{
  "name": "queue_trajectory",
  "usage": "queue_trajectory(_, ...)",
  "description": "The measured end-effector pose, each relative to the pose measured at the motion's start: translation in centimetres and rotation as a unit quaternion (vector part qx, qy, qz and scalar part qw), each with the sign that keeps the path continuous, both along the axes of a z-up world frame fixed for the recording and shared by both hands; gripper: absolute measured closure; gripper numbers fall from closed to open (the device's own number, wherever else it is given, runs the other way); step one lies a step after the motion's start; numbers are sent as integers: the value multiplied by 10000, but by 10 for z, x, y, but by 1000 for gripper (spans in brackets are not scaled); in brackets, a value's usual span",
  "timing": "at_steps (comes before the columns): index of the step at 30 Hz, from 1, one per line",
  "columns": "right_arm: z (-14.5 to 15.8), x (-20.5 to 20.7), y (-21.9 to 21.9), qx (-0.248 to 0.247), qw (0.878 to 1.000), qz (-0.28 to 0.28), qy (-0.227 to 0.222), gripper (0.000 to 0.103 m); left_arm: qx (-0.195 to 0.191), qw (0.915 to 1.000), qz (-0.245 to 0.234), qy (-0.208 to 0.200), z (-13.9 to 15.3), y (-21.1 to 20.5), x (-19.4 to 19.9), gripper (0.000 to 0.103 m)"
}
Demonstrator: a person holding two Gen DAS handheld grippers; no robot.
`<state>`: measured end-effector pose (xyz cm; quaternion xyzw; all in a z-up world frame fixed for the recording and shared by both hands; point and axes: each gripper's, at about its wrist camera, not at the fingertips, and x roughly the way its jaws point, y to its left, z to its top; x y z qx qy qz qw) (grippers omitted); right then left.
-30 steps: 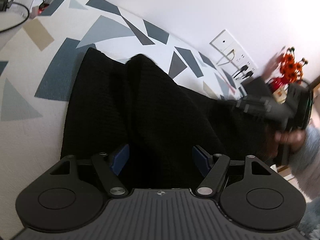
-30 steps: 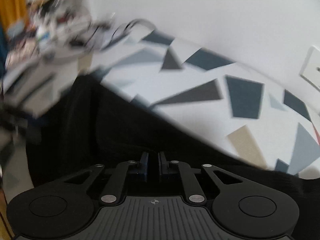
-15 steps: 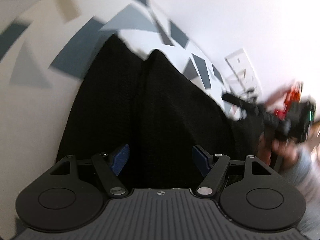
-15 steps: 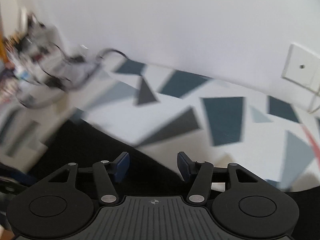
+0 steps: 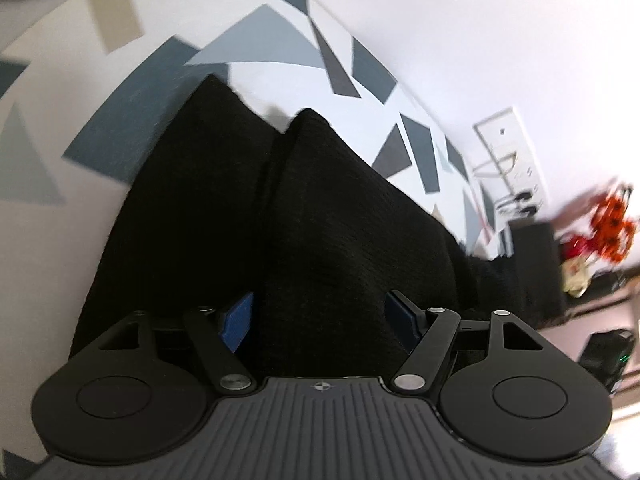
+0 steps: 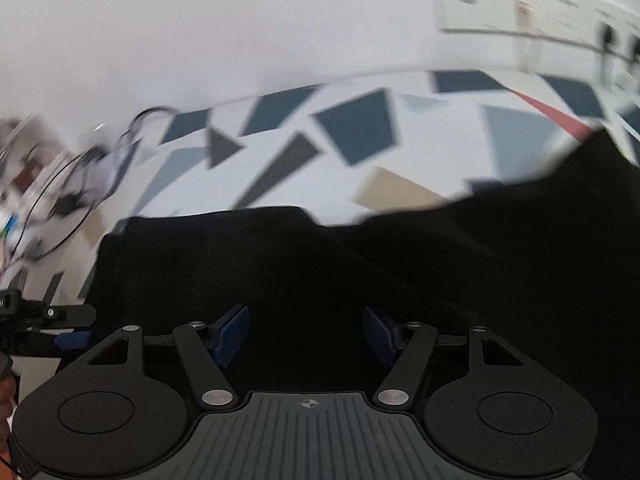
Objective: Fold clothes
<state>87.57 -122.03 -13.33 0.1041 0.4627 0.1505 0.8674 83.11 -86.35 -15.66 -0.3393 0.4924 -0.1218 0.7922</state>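
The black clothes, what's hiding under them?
Under the black clothes lies a white cover with grey and blue triangles, showing around the edges. Whatever sits beneath the middle is covered, so it cannot be seen.

wall (image 5: 480, 40): plain white | socket plate (image 5: 504, 140): on wall | cover (image 6: 360, 132): white, grey-blue geometric shapes

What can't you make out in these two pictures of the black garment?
- Left wrist view: the near edge of the black garment is hidden behind the left tongs.
- Left wrist view: the orange thing at the right is motion-blurred; cannot tell what it is.
- Right wrist view: the cables and clutter at the left are smeared by blur.
- Right wrist view: the garment's right side is cut off by the edge, its near part covered by the right tongs.
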Motion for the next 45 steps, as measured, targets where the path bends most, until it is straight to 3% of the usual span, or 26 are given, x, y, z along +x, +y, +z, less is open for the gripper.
queue_trajectory(1, 1, -2, -5, 6, 9999, -108, -15, 42, 285, 9996, -59, -64, 3, -5, -1, 69)
queue_trajectory(3, 3, -7, -13, 37, 9995, -299, -43, 41, 761, 9967, -157, -219, 8, -15, -10, 88)
queue_trajectory(5, 6, -11, -18, 100, 9990, -432, -81, 38, 1229, 9914, -254, -373, 12, -24, -20, 91)
queue_trajectory(9, 12, -10, -15, 272, 9985, -471, -102, 38, 1216, 9907, -129, -596, 19, -19, -37, 92)
queue_trajectory(12, 20, 5, 13, 257, 9995, -139, -119, 36, 1347, 9885, -167, -671, 18, -21, -42, 92)
queue_trajectory(14, 21, 19, 48, 250, 9994, 248, -29, 29, 1467, 9863, -211, -723, 17, -24, -46, 92)
queue_trajectory(17, 15, 40, 105, 210, 9962, 814, 215, 29, 1647, 9827, -277, -802, 14, -29, -51, 92)
queue_trajectory(22, 11, 53, 197, -73, 9906, 1226, 600, 32, 1946, 9757, -387, -933, 10, -37, -60, 92)
queue_trajectory(27, -1, 60, 263, -1073, 9783, 1511, 924, 31, 2087, 9715, -397, -1054, 12, -41, -61, 92)
queue_trajectory(30, -6, 56, 286, -1824, 9642, 1788, 708, 37, 2264, 9649, -466, -1249, 19, -44, -62, 92)
queue_trajectory(32, -2, 54, 283, -1930, 9639, 1738, 593, 64, 2429, 9566, -568, -1510, 26, -49, -65, 92)
queue_trajectory(33, 0, 55, 277, -1851, 9666, 1678, 579, 69, 2514, 9520, -619, -1634, 29, -52, -66, 92)
queue_trajectory(35, 6, 65, 253, -1063, 9811, 1406, 805, 93, 2566, 9466, -677, -1830, 34, -53, -68, 92)
queue_trajectory(37, 12, 72, 224, -242, 9903, 877, 1055, 94, 2544, 9441, -693, -1977, 39, -52, -69, 92)
queue_trajectory(39, 22, 72, 204, 268, 9924, 598, 1037, 94, 2442, 9451, -662, -2067, 42, -48, -70, 92)
queue_trajectory(45, 62, 55, 172, 1288, 9876, 473, 763, 94, 1475, 9655, -316, -2123, 49, -9, -79, 92)
